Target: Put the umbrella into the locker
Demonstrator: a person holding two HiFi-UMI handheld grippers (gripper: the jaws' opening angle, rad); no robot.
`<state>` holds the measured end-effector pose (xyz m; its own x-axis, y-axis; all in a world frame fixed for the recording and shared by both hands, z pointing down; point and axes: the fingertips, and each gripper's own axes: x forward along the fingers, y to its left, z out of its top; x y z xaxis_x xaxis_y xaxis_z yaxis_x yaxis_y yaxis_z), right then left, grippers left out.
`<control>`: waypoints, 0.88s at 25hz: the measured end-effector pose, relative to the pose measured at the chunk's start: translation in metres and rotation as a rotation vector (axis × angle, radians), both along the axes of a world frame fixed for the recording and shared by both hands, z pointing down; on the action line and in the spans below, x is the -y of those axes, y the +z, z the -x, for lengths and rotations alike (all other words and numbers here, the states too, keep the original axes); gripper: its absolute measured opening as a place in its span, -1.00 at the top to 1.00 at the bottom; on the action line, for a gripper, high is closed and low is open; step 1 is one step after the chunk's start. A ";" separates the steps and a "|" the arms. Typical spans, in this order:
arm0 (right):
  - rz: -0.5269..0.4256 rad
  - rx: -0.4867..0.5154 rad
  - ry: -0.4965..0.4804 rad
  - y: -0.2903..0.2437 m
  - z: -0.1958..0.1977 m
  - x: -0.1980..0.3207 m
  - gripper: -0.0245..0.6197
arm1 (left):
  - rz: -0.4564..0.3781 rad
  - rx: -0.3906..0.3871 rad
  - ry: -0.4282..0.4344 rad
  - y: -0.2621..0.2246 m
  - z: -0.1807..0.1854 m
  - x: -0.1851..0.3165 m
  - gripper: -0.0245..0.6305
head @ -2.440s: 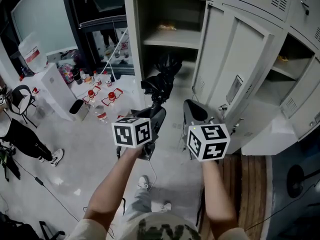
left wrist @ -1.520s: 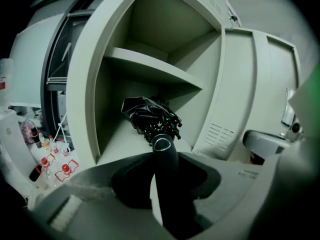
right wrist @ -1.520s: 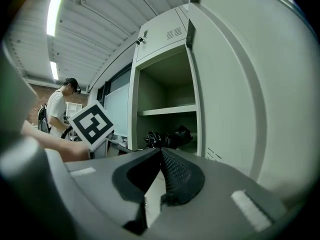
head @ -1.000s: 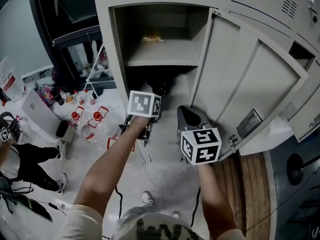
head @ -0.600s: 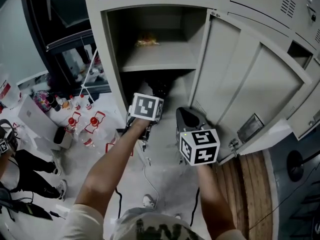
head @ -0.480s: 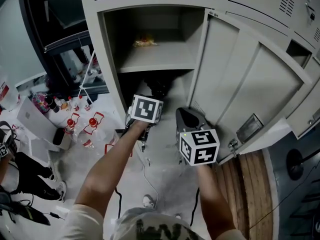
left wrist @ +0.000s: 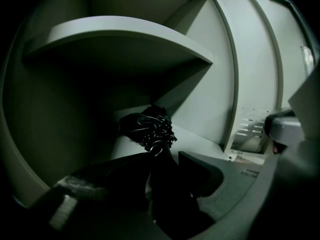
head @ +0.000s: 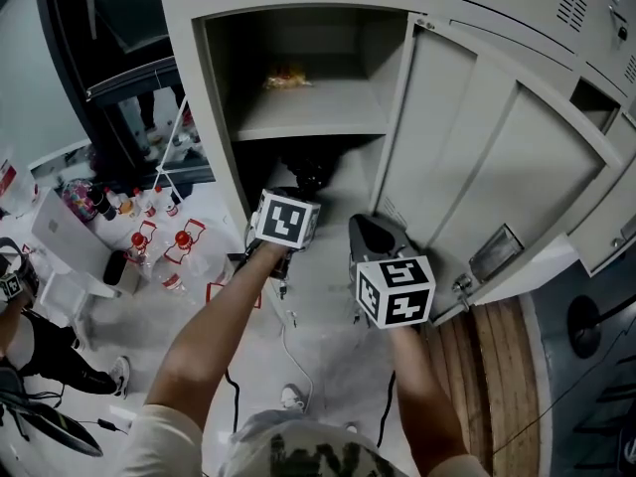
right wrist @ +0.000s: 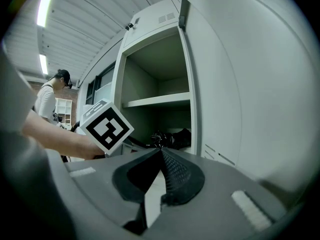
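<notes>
Grey sheet-metal locker [head: 191,87], door [head: 477,167] swung open to the right; inner shelf [head: 318,117] carrying one small yellowish packet [head: 288,76]. Pale floor [head: 328,316] in front, with red-capped bottles [head: 159,251] to the left, a thin cable [head: 288,351] and a wooden strip [head: 502,366] to the right. Black folded umbrella [left wrist: 147,129]: bunched end lying on the pale bottom of the compartment under the shelf, stem end running back between the jaws of the left gripper [left wrist: 164,159]. Left forearm stretched to the locker's mouth, gripper tilted downward; its jaws stand apart and have just been opening, a sliver of light showing between the left jaw and the stem. Right gripper [right wrist: 160,154]: held lower and nearer the body, beside the open door, pointing roughly level at the locker; jaw tips meeting, nothing between them. Against the earliest head view: the umbrella then hung outside, in front of the compartment, with both grippers close together over the floor; now its bunched end is inside under the shelf and the left gripper is forward of the right.
</notes>
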<state>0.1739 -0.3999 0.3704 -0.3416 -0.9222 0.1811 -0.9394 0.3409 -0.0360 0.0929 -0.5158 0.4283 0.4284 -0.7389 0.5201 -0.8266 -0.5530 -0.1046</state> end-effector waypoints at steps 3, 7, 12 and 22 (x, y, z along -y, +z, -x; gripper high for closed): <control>0.002 0.000 -0.007 0.001 0.002 -0.001 0.93 | 0.027 -0.020 0.002 0.004 0.002 -0.004 0.24; 0.008 -0.001 -0.016 0.003 0.005 -0.003 0.93 | 0.043 -0.048 0.008 0.008 0.006 -0.011 0.23; 0.013 -0.003 -0.043 0.003 0.014 -0.006 0.93 | 0.022 -0.076 -0.002 0.002 0.012 -0.019 0.23; 0.007 0.001 -0.098 -0.002 0.032 -0.023 0.93 | 0.002 -0.138 -0.035 -0.001 0.035 -0.058 0.23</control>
